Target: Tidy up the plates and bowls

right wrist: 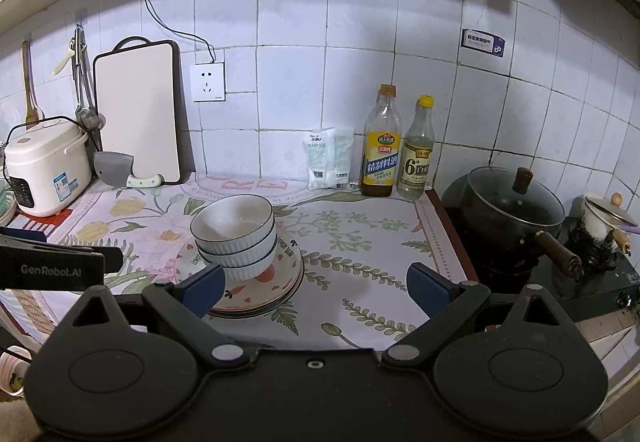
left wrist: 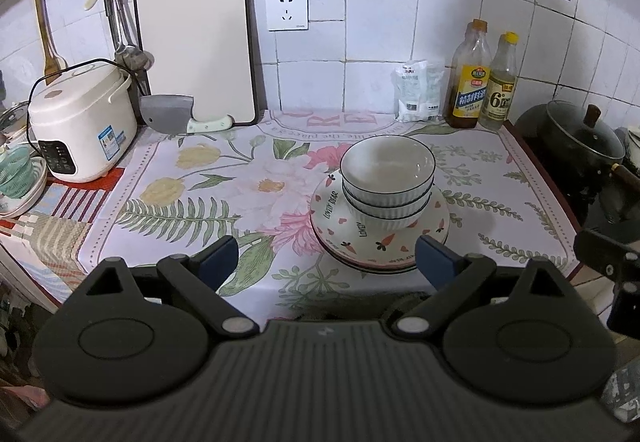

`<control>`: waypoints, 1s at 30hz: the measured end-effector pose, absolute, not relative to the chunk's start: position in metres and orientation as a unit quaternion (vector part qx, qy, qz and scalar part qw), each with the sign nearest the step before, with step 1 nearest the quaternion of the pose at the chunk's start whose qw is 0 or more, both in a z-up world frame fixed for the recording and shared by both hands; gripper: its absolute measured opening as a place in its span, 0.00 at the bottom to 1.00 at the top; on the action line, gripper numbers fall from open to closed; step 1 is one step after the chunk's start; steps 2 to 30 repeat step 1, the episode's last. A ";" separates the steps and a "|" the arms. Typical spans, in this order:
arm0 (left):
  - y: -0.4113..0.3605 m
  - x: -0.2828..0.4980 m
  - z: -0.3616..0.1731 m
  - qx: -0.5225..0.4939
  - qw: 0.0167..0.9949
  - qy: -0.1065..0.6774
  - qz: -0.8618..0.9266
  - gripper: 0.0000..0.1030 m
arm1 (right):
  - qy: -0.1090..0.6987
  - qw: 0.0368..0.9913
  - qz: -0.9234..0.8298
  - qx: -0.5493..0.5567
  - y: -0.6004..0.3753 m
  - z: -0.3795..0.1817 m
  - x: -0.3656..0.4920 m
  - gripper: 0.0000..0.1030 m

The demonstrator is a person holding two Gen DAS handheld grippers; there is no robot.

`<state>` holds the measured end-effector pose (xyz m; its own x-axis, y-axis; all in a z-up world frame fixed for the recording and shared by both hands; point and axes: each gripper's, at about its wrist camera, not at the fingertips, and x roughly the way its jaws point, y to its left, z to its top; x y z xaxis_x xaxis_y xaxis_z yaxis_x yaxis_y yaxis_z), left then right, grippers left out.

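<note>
White wall tiles (left wrist: 380, 14) back a worktop (left wrist: 200, 178) covered by a floral cloth, and from the left wrist view we see three white ribbed bowls (left wrist: 387, 178) nested one inside another on a stack of plates (left wrist: 344, 226) printed with hearts and carrots, right of centre on the cloth. Our left tongs (left wrist: 327, 258) hover at the near edge, spread wide and gripping nothing; their right pad (left wrist: 434, 256) sits just in front of the plates' rim. At the left stand a rice cooker (left wrist: 80, 122), a cutting board (left wrist: 196, 42) propped on the wall and a cleaver (left wrist: 172, 118) leaning at its foot. Two bottles (left wrist: 470, 78) and a white packet (left wrist: 418, 90) stand by the wall, a lidded black pot (left wrist: 580, 138) to the right.

From the right wrist view, the bowls (right wrist: 234, 234) and plates (right wrist: 280, 266) lie left of centre. Our right tongs (right wrist: 316, 288) are likewise splayed and empty, their left pad (right wrist: 204, 290) overlapping the plates' near rim in the picture; we cannot tell whether it touches. The left tool's body enters at the left edge. A small enamel pot (right wrist: 604, 220) stands beyond the black pot (right wrist: 512, 210).
</note>
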<state>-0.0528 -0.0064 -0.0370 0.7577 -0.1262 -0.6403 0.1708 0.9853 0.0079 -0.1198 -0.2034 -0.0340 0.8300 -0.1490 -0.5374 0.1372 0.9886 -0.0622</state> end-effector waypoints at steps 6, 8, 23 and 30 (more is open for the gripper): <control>-0.006 -0.052 -0.037 0.034 0.937 0.339 -0.079 0.93 | 0.282 0.956 -0.075 -0.011 -0.204 -0.034 -0.120 0.96; -0.006 -0.052 -0.037 0.034 0.937 0.339 -0.079 0.93 | 0.282 0.956 -0.075 -0.011 -0.204 -0.034 -0.120 0.96; -0.006 -0.052 -0.037 0.034 0.937 0.339 -0.079 0.93 | 0.282 0.956 -0.075 -0.011 -0.204 -0.034 -0.120 0.96; -0.006 -0.052 -0.037 0.034 0.937 0.339 -0.079 0.93 | 0.282 0.956 -0.075 -0.011 -0.204 -0.034 -0.120 0.96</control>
